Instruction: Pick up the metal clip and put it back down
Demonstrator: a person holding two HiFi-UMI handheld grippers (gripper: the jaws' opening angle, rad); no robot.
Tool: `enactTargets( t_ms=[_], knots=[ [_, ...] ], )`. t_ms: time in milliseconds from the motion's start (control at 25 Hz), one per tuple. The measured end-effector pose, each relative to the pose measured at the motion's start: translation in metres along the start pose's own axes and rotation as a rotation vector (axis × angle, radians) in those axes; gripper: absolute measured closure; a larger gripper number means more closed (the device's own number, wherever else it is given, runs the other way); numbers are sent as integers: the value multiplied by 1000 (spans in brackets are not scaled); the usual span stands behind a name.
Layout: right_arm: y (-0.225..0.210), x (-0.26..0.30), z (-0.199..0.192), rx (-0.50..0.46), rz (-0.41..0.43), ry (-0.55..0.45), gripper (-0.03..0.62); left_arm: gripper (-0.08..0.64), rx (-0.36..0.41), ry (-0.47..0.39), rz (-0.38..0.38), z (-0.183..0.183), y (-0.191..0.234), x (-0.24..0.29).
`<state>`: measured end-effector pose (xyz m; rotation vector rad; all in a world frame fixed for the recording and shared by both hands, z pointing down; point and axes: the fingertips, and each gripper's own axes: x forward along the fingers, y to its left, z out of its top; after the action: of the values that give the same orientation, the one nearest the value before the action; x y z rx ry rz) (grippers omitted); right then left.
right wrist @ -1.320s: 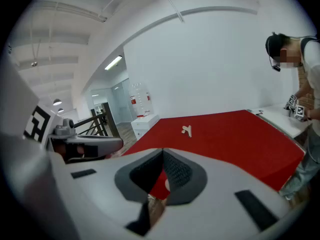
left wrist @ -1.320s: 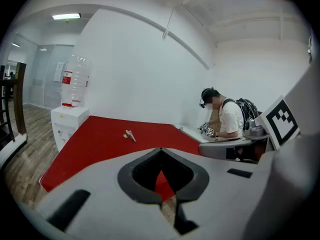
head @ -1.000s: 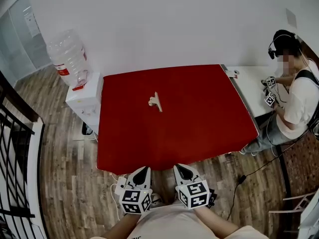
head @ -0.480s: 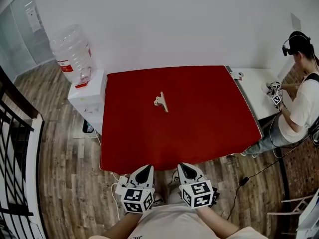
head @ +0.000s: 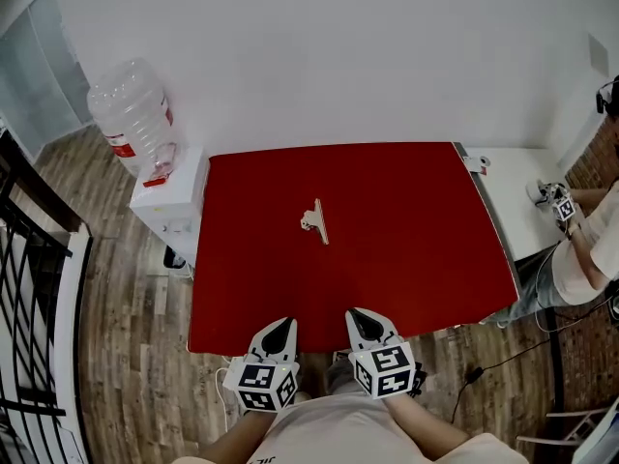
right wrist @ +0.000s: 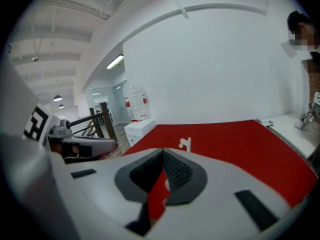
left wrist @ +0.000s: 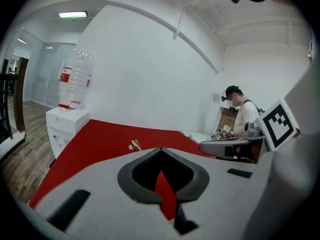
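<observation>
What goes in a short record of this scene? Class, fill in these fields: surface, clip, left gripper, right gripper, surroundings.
surface: red-covered table
clip: metal clip lying near the table's middle, nothing touching it
left gripper: left gripper at the table's near edge, jaws together, empty
right gripper: right gripper beside it at the near edge, jaws together, empty
surroundings: water dispenser with a bottle on top at the table's left; white desk with a person at its right

The tablecloth (head: 406, 249) is plain red, the metal clip (head: 316, 222) pale beige.
</observation>
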<state>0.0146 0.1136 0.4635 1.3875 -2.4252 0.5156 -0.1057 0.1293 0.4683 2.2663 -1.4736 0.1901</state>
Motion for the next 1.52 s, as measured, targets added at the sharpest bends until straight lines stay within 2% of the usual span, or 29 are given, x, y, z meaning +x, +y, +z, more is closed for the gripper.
enactTargets(
  t_ms=[320,480,840,1120,1520],
  knots=[
    [-72,55,40,-31,72,5,584,555,-16,-16,72,30,-3,83],
    [-93,75,51,-29,100,19,584,555,-40,0,92,34,-3,109],
    [-110,97,62,-1,93,20,586,555,-18,10,95,53,8,140],
    [-107,109,67,31,62,24,584,555,34,35,48,65,18,154],
    [-107,126,68,34,27,42,585,555,-1,84,22,60,34,170]
  ],
)
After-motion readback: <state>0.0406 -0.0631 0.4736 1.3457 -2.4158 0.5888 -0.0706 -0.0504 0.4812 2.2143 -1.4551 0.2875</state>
